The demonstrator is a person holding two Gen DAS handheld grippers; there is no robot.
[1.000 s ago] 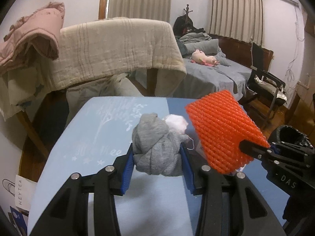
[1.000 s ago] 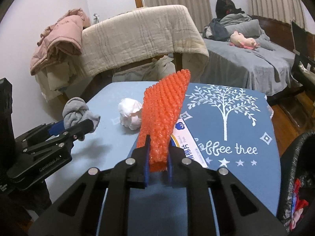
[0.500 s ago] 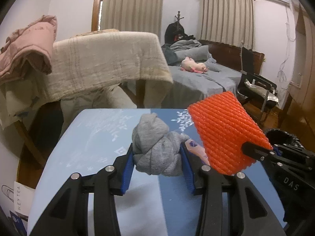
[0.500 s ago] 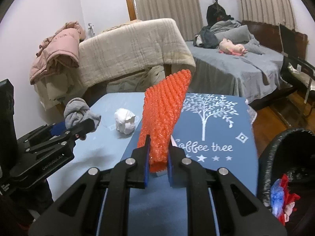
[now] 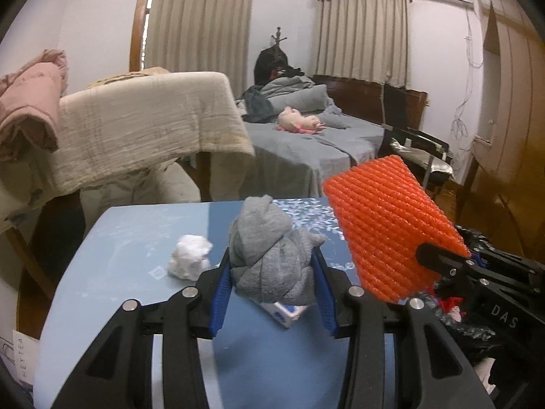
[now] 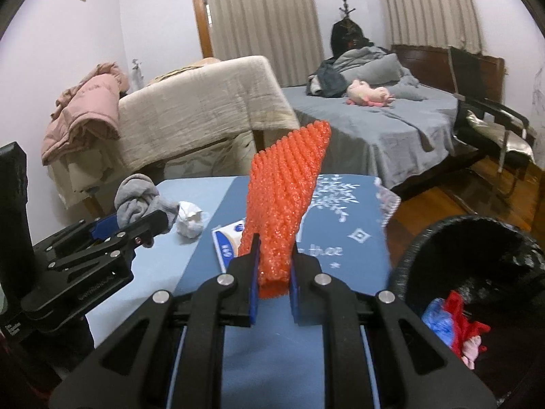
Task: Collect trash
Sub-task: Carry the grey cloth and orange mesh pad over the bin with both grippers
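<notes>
The left gripper [image 5: 272,281] has its jaws clamped on a gray sock ball [image 5: 272,259]; the right gripper [image 6: 274,289] clamps orange foam netting [image 6: 284,211], both above the table [image 6: 340,248]. Each should be carried right over the black bin [image 6: 477,272] before letting go.

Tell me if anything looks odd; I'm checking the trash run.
One oddity: the left gripper is shut on a balled grey sock, clothing rather than obvious trash. The right gripper grips orange foam netting.
</notes>
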